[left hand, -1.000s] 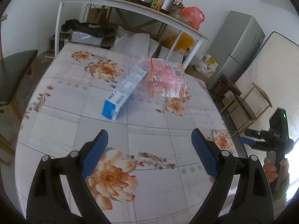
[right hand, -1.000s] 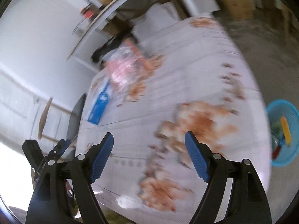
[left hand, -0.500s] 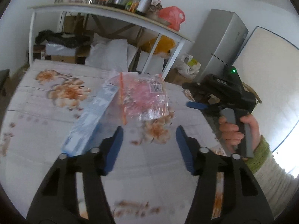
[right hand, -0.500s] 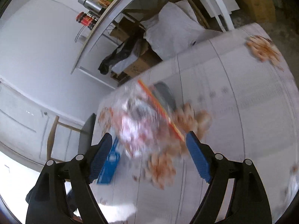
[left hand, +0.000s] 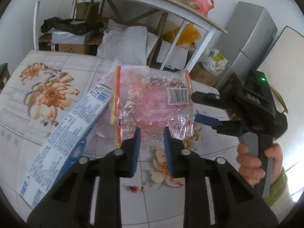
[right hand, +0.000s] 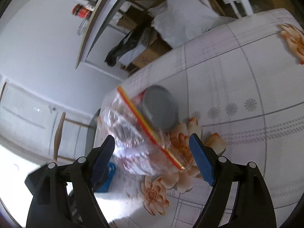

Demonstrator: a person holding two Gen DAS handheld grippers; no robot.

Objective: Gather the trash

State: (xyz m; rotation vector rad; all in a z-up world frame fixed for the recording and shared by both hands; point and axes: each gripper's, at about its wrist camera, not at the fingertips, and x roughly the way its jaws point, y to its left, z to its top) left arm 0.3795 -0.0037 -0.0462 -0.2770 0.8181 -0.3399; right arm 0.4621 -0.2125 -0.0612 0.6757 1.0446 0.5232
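The crinkled clear plastic zip bag (left hand: 152, 102) lies on the floral worktop (left hand: 47, 72), its near edge between the left gripper's (left hand: 151, 133) closing, nearly shut jaws, which may pinch only film and slip, while the right gripper (right hand: 152, 146) gapes empty.

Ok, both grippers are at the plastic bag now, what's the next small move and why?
Probably finish closing the left gripper on the near edge of the plastic bag. Its jaws have just been closing, and the crinkled edge lies between them with a gap still showing. The right gripper stands wide open around the bag's other side, gripping nothing.
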